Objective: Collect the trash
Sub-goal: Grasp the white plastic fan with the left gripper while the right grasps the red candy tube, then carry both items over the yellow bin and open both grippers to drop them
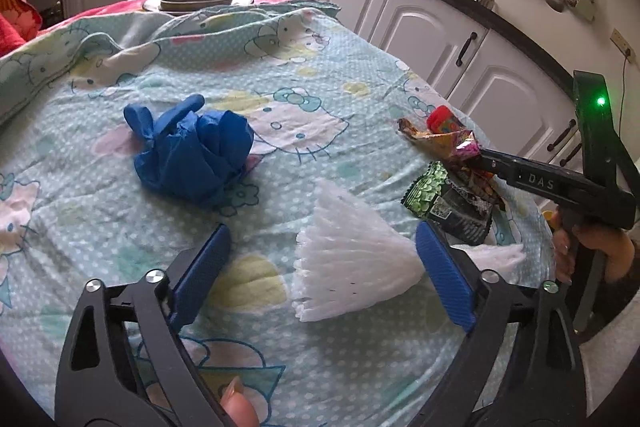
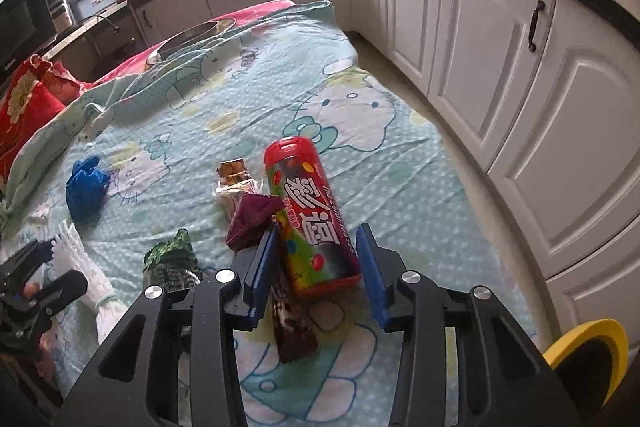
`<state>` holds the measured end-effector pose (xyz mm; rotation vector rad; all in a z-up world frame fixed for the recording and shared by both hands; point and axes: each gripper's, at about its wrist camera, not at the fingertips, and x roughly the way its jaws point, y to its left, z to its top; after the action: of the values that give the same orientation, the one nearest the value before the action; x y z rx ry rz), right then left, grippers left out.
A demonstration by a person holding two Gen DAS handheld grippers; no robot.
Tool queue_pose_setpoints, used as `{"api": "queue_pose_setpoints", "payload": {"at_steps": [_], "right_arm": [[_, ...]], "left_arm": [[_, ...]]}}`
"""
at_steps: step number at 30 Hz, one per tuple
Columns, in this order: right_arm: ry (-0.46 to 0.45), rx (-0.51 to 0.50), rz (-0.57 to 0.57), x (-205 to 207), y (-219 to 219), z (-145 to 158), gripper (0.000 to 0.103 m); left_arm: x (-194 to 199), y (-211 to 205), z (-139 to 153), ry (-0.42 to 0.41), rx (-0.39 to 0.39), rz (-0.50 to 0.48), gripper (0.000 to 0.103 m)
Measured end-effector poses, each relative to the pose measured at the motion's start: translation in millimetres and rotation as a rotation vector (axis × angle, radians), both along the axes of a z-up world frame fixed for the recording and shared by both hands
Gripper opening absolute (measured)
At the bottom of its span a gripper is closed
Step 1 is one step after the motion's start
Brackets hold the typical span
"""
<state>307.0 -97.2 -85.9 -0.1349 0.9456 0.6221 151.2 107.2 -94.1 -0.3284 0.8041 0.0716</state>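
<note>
Both claws gape wide — left claw [image 1: 322, 259] flanks a white foam net [image 1: 344, 263]. Right claw [image 2: 316, 267] straddles a red candy tube [image 2: 308, 211] — wrappers [image 2: 248, 211] beside it.

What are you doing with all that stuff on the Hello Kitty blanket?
A person is picking up trash with a grabber in each hand. The right gripper is open around a red candy tube lying among wrappers. The left gripper is open around a white foam net. A crumpled blue glove lies farther off on the blanket, not yet picked up.
</note>
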Motion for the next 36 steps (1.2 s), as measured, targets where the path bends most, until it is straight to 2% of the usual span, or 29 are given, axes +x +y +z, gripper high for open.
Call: {"api": "queue_pose_setpoints", "payload": {"at_steps": [5, 7, 11, 14, 15, 22, 36], "right_arm": [[0.019, 0.004, -0.012, 4, 1, -6, 0.036], [0.023, 0.017, -0.024, 4, 1, -6, 0.036], [0.02, 0.02, -0.041, -1, -4, -5, 0.034], [0.035, 0.055, -0.078, -7, -17, -5, 0.034], [0.04, 0.067, -0.087, -9, -21, -5, 0.034], [0.048, 0.105, -0.141, -32, -47, -4, 0.033], [0.005, 0.105, -0.183, -88, -85, 1, 0.033]], "left_arm": [[0, -2, -1, 0.005, -0.004, -0.014, 0.068], [0, -4, -1, 0.003, -0.004, -0.028, 0.053], [-1, -11, 2, 0.0, 0.007, -0.067, 0.035], [-3, -14, 4, -0.005, 0.013, -0.083, 0.013], [-4, -14, 5, -0.003, 0.016, -0.09, 0.01], [-12, -17, 9, -0.008, -0.014, -0.123, 0.008], [-31, -61, 37, -0.087, 0.06, -0.221, 0.008]]}}
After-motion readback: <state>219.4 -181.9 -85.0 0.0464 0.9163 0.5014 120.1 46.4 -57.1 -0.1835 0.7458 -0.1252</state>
